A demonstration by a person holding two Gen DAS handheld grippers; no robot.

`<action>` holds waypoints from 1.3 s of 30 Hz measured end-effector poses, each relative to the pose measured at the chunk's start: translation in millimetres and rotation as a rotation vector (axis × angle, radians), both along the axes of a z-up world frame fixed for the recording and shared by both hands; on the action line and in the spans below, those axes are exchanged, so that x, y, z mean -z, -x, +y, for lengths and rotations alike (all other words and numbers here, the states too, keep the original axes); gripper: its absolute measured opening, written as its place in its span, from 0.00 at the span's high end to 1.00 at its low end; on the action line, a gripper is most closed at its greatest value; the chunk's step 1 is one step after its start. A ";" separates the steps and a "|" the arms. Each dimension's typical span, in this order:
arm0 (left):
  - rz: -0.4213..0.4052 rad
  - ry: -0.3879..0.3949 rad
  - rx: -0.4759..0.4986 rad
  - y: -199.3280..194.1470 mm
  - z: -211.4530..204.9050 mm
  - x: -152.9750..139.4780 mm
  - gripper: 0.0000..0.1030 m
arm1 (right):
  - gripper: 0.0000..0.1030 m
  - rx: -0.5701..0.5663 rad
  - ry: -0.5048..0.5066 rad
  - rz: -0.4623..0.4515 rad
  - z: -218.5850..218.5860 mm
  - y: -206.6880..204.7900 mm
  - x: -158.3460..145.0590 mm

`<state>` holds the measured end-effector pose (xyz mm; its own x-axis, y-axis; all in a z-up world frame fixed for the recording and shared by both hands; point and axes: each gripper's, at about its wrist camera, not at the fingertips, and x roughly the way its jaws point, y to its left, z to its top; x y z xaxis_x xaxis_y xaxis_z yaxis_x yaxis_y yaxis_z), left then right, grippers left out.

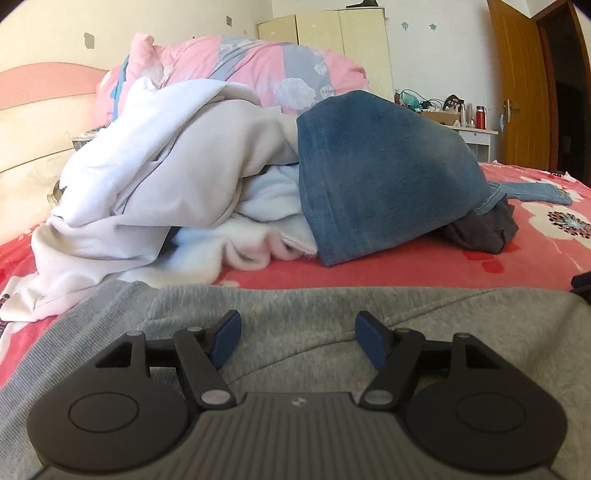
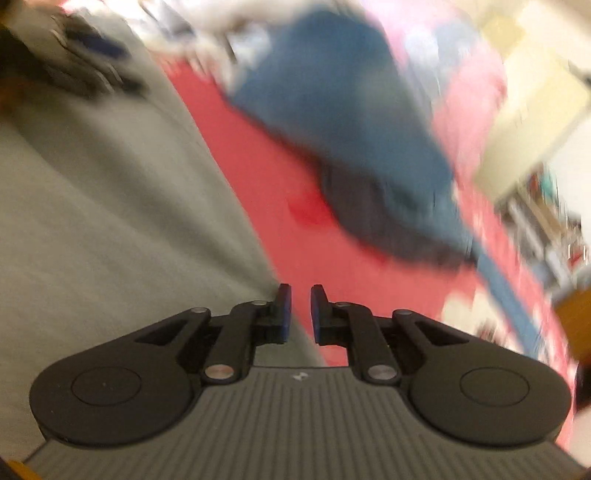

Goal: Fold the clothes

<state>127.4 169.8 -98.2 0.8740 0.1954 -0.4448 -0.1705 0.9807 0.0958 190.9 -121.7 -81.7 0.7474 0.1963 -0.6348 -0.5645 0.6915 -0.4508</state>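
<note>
A grey sweatshirt [image 1: 332, 310] lies spread flat on the red flowered bed cover [image 1: 424, 269]. My left gripper [image 1: 297, 334] rests low over it, open, with only flat grey cloth between its blue pads [image 1: 225, 336]. In the blurred right wrist view my right gripper [image 2: 300, 310] is at the sweatshirt's [image 2: 110, 221] right edge, where grey meets red cover [image 2: 280, 206]. Its pads [image 2: 283, 308] stand almost together, shut, and no cloth shows between them. The left gripper [image 2: 88, 70] appears as a dark blur at the top left.
Behind the sweatshirt is a heap of clothes: white garments [image 1: 166, 177], blue jeans [image 1: 380, 173], a dark grey piece [image 1: 480, 232]. A pink quilt [image 1: 251, 66] and headboard [image 1: 37, 110] lie beyond. A wardrobe [image 1: 332, 33], cluttered table [image 1: 469, 129] and wooden door [image 1: 517, 85] stand farther back.
</note>
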 end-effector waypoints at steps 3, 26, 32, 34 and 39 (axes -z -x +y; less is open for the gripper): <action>0.003 0.019 -0.002 0.3 3.3 1.1 0.31 | 0.89 0.183 -0.268 0.096 -44.4 -31.9 -9.7; 0.239 0.090 0.538 -56.1 -125.4 -32.5 0.29 | 0.48 0.193 -0.281 0.105 -184.4 62.0 -44.4; 0.238 -0.063 0.572 -54.0 -148.6 -16.4 0.29 | 0.60 0.049 -0.223 0.219 -170.7 34.6 -30.3; 0.226 -0.066 0.573 -53.2 -149.3 -14.8 0.29 | 0.80 0.040 -0.218 0.231 -167.8 35.6 -31.8; 0.194 -0.053 0.573 -56.6 -149.1 -17.9 0.30 | 0.94 0.067 -0.177 0.152 -155.6 45.0 -39.0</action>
<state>183.9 20.7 -80.4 0.7509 -0.2560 -0.6088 0.4087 0.9042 0.1238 145.9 -277.3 -42.8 0.6610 0.2679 -0.7009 -0.5670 0.7901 -0.2328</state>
